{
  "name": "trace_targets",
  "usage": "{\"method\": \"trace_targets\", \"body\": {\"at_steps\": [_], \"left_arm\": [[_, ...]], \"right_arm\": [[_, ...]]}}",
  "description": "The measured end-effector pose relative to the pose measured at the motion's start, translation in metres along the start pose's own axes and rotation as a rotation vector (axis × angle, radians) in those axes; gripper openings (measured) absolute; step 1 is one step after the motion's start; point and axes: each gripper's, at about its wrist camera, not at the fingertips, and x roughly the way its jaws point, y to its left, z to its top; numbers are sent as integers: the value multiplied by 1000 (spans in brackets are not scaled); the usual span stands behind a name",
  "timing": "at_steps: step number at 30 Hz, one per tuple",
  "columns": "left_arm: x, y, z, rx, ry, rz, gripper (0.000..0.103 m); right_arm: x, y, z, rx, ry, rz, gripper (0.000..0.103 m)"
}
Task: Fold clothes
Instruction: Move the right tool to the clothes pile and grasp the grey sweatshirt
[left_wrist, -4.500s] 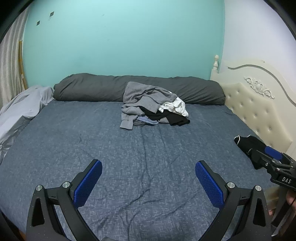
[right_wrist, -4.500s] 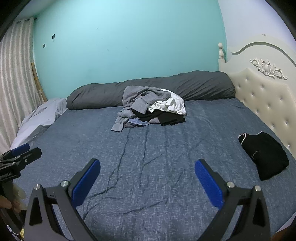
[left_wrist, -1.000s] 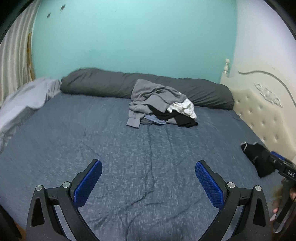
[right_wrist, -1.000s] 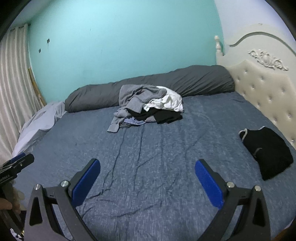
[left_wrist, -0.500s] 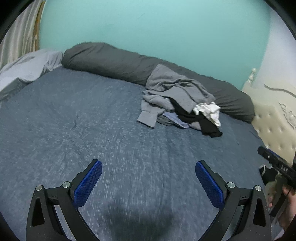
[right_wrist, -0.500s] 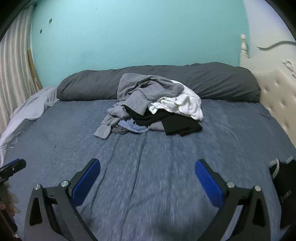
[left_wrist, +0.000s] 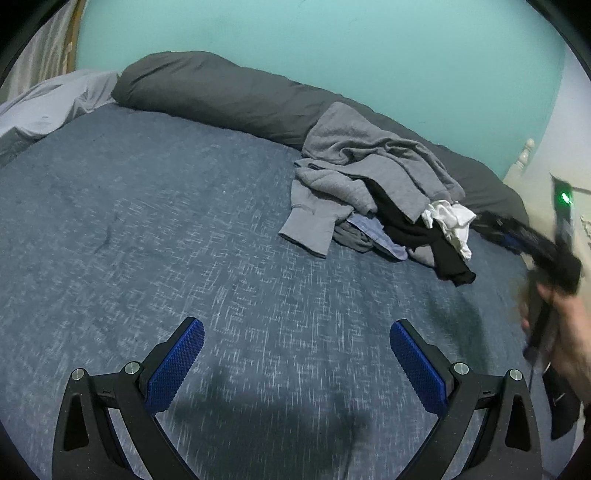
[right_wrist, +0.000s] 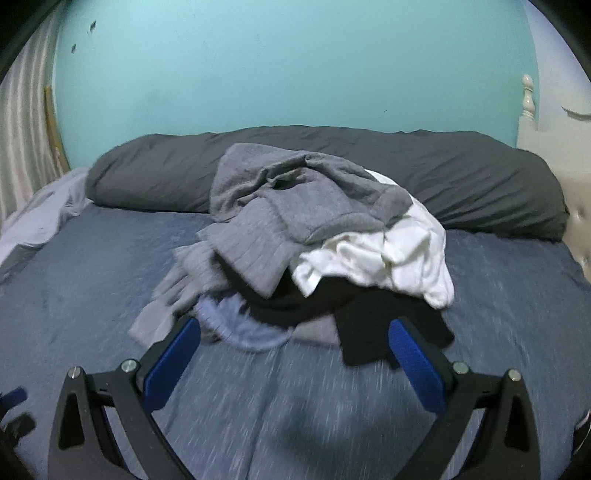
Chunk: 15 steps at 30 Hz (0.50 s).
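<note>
A heap of unfolded clothes (right_wrist: 306, 236) lies on the blue bedspread (right_wrist: 110, 273): a grey sweater (right_wrist: 295, 199) on top, a white garment (right_wrist: 399, 254) to its right, black pieces (right_wrist: 369, 317) and a pale blue one (right_wrist: 236, 325) beneath. My right gripper (right_wrist: 293, 332) is open, its blue pads just short of the heap's front edge. In the left wrist view the heap (left_wrist: 373, 199) sits farther off at upper right, and my left gripper (left_wrist: 295, 354) hangs open over bare bedspread (left_wrist: 147, 221). The right gripper (left_wrist: 532, 240) shows there, blurred, held by a hand (left_wrist: 561, 332).
A long dark grey bolster (right_wrist: 461, 177) runs along the teal wall behind the heap. A cream padded headboard (right_wrist: 576, 206) bounds the right side. A light grey sheet (left_wrist: 44, 107) is bunched at the left edge of the bed.
Both grippers have moved forward over the bed toward the heap; the right one has closed in until the heap fills its view. Both stay open. The folded black garment has slipped out of sight.
</note>
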Motion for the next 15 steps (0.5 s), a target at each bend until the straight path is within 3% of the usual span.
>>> {"method": "trace_targets", "body": {"at_steps": [10, 13, 15], "left_arm": [[34, 9, -6, 21, 0, -19, 103], [40, 14, -9, 8, 12, -28, 103], [43, 15, -11, 8, 17, -34, 103]], "right_arm": [[96, -3, 50, -61, -10, -112, 101], [120, -1, 57, -100, 0, -173, 89], [133, -1, 58, -109, 12, -189, 74]]}}
